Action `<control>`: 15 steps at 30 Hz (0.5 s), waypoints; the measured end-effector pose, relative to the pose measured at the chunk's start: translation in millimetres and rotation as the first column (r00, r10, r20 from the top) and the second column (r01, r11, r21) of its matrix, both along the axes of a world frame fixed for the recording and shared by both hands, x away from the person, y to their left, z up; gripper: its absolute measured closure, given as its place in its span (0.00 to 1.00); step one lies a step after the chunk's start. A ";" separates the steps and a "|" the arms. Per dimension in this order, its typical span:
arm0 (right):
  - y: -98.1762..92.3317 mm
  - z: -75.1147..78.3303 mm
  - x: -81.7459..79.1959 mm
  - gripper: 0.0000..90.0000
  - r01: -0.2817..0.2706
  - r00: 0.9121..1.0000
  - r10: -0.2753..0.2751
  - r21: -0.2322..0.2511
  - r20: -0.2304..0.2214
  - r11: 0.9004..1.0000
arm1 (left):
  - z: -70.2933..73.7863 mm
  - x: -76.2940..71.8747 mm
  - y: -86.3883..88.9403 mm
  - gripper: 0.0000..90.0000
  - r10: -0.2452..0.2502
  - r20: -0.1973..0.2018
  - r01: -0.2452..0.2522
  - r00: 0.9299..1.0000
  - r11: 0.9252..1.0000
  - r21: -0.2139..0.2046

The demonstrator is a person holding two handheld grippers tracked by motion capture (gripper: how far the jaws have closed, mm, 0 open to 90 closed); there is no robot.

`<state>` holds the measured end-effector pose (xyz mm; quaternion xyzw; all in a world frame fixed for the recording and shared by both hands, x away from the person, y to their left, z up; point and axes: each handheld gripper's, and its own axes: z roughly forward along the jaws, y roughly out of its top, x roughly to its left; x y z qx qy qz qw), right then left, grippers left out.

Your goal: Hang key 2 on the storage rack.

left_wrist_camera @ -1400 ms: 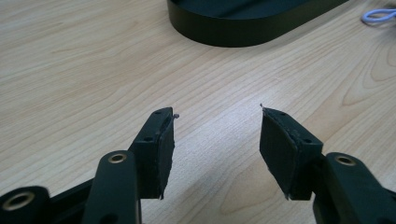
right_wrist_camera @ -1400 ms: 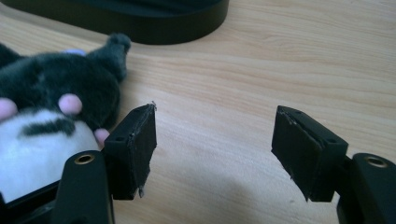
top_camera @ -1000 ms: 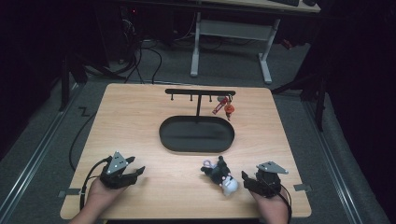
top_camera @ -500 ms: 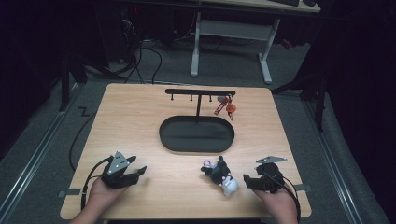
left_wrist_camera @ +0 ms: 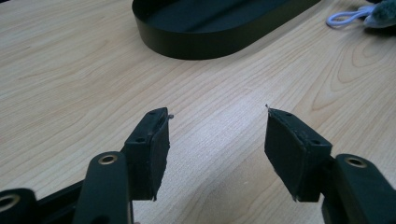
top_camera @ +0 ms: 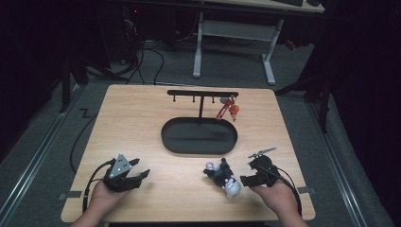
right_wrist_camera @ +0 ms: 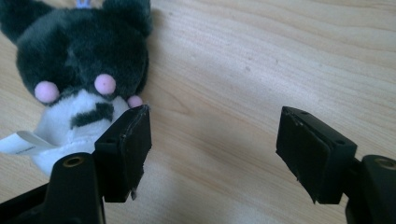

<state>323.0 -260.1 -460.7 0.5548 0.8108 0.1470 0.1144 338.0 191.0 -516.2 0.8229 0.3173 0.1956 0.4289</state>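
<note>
My matt black plastic right gripper (right_wrist_camera: 212,154) has rough-edged pads (right_wrist_camera: 135,140). At upper left lies the fuzzy black-and-white plush toy (right_wrist_camera: 79,60) with a papery tag (right_wrist_camera: 18,142). The pale wooden table (right_wrist_camera: 261,60) looks smooth, perhaps laminate. The black oval tray (left_wrist_camera: 210,28) looks satin.

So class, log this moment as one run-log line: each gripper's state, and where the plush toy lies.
left gripper: open, nothing between jaws | right gripper: jaws just opening, nothing between | plush toy: on table, beside right gripper
</note>
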 end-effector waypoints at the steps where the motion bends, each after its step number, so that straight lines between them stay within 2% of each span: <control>1: 0.7 0.2 0.6 0.30 -0.003 1.000 0.003 -0.014 -0.009 1.000 | -0.8 0.5 -0.4 0.45 -0.003 -0.003 0.003 1.000 1.000 0.008; 5: 5.0 4.1 4.6 0.31 -0.022 0.996 0.018 -0.051 -0.085 0.998 | -1.7 0.5 -3.1 0.45 -0.014 -0.007 0.014 1.000 1.000 0.017; 8: 8.0 9.2 8.6 0.30 -0.038 0.989 0.028 -0.066 -0.145 0.997 | -0.7 -0.4 -4.8 0.45 -0.020 -0.001 0.020 1.000 1.000 0.018; 12: 12.9 18.8 11.4 0.30 -0.059 0.986 0.046 -0.084 -0.159 0.995 | -0.2 -0.9 -7.1 0.45 -0.027 0.003 0.027 1.000 0.999 0.018; 15: 17.5 25.8 10.9 0.28 -0.065 0.986 0.054 -0.065 -0.160 0.996 | -0.8 -1.0 -8.3 0.45 -0.034 0.002 0.034 0.999 0.999 0.026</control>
